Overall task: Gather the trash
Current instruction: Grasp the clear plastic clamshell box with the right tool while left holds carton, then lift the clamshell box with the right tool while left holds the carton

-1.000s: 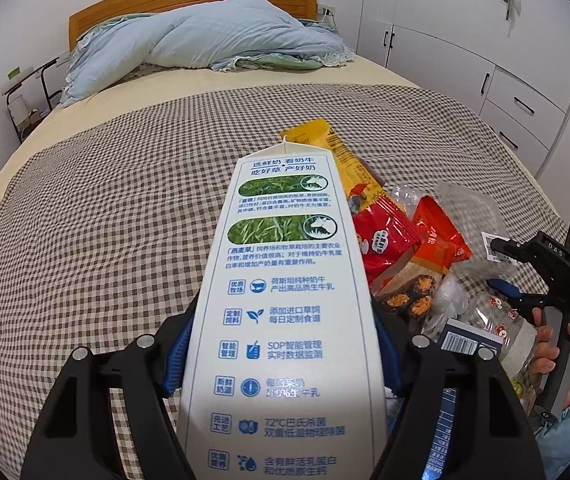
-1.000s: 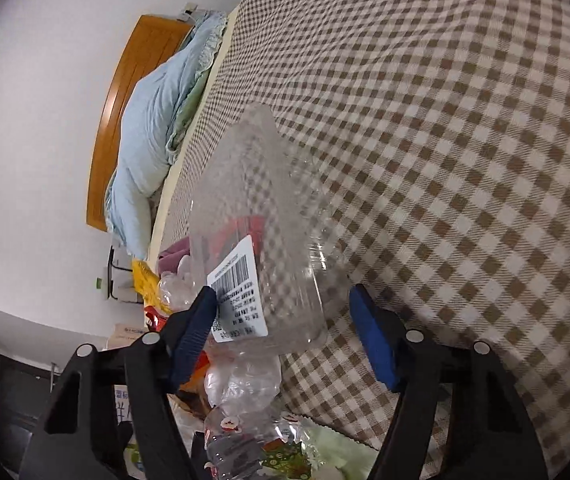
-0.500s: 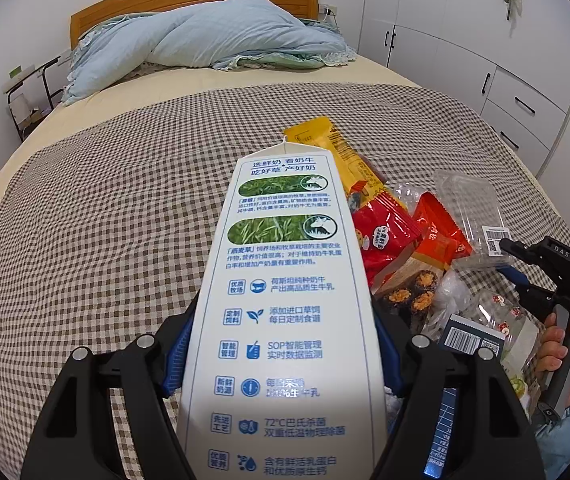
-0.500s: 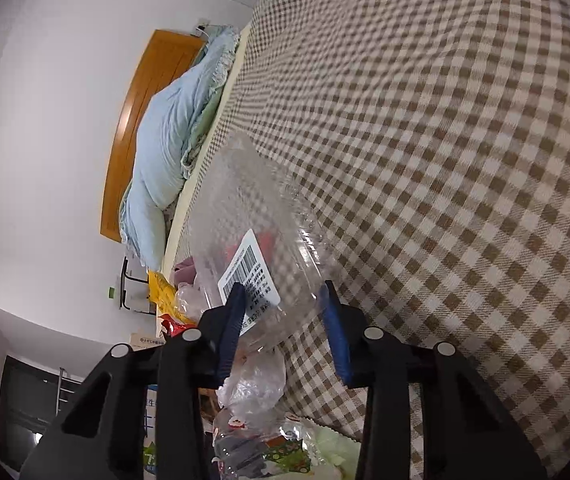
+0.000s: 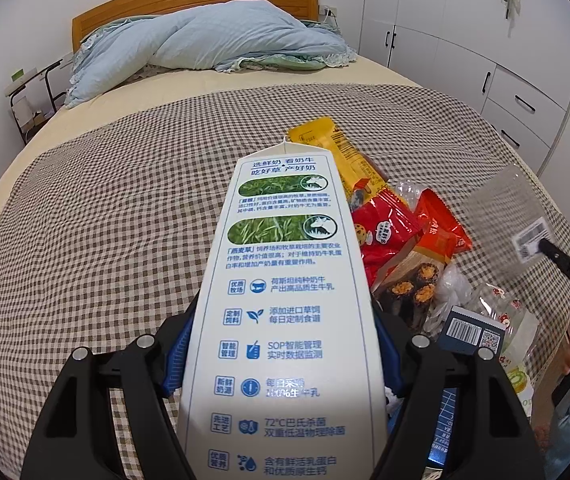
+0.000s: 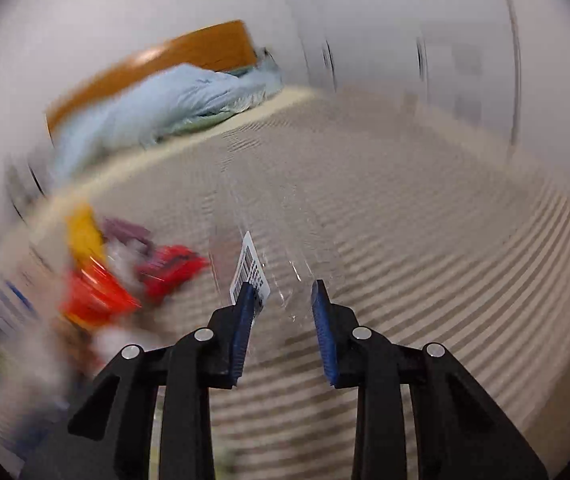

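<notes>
Left wrist view: left gripper (image 5: 281, 364) has its blue-padded fingers (image 5: 175, 356) clamped on the two sides of a white milk carton (image 5: 281, 312); the carton runs forward out of the fingers, gabled top farthest away, printed face up; gripped low on the body, probably so the long box stays steady while carried. Right of the fingers, on the checked bedspread (image 5: 105, 220), lies the remaining trash: a yellow packet (image 5: 335, 152) beyond the carton top, red snack wrappers (image 5: 397, 232) just beside the carton, a dark blue box with barcode (image 5: 469, 330) close to the right finger, clear crumpled film between them. Far right, a clear plastic container (image 5: 505, 212) with a barcode sticker is lifted off the bedspread by the right gripper, only partly in frame.

Right wrist view: heavily motion-blurred; right gripper (image 6: 283, 304) has its fingers (image 6: 245, 320) closed partway onto the container's (image 6: 281, 248) rim, sticker against the left finger; narrow gap because the thin plastic squeezes. Blurred red and yellow wrappers sit left of the fingers. No bin or bag is visible; judgement: both items are picked, drop-off is next.
</notes>
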### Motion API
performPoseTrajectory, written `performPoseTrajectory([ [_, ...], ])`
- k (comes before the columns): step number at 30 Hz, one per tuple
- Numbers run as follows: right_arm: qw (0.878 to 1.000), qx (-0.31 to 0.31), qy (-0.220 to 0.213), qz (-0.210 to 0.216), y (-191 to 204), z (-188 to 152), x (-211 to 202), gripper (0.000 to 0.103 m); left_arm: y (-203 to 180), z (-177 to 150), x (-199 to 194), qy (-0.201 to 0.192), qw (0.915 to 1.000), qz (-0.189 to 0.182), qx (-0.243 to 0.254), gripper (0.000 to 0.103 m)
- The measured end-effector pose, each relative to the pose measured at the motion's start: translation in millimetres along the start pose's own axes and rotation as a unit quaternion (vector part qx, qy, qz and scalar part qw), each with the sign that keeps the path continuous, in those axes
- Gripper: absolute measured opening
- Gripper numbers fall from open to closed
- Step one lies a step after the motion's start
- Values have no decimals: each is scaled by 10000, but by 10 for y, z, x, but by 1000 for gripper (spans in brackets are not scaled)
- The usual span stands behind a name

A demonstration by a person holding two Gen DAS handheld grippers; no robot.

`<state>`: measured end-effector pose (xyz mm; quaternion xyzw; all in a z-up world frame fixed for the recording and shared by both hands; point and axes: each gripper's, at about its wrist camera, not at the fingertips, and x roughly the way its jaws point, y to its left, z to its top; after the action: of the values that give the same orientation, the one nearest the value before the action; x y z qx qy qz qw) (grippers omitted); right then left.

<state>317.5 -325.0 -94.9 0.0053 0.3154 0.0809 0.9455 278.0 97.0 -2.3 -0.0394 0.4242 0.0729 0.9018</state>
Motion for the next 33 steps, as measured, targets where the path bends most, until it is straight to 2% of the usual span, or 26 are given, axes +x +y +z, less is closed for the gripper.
performPoseTrajectory([
  [2, 9962, -812, -52, -326, 132, -78, -42, 29, 6, -11, 1, 3, 10000, 2, -17, 70],
  [5, 9899, -1383, -139, -294, 196, -214, -73, 29, 18, -16, 13, 21, 10000, -6, -45, 70],
  [8, 9878, -1541, -167, -168, 182, -263, -88, 31, 20, -16, 25, 41, 10000, -3, -52, 70],
  [9, 9884, -1507, -151, -80, 196, -234, -57, 33, 23, -16, 25, 42, 10000, -3, -50, 70],
  [11, 9899, -1409, -183, -31, 167, -243, -45, 58, 20, -23, 26, 38, 10000, -7, -49, 70],
  [14, 9910, -1300, -322, -66, 101, -215, -37, 60, 38, -33, 37, 62, 9999, -28, -91, 70],
  [17, 9938, -1070, -291, -42, 113, -74, 67, 66, 42, -35, 53, 78, 9999, -23, -86, 70],
  [21, 9972, -714, -236, 18, 10, -38, 129, 68, 48, -32, 74, 83, 9999, -27, -100, 70],
  [23, 9984, -510, -257, 31, -61, -23, 134, 76, 46, -35, 81, 84, 9999, -29, -106, 70],
  [26, 9989, -195, -298, 310, -157, -2, 163, 85, 36, -34, 87, 90, 9999, -45, -99, 70],
  [33, 9973, 310, 10, 665, -238, 83, 444, 86, 19, -32, 85, 57, 10000, -41, -57, 70],
])
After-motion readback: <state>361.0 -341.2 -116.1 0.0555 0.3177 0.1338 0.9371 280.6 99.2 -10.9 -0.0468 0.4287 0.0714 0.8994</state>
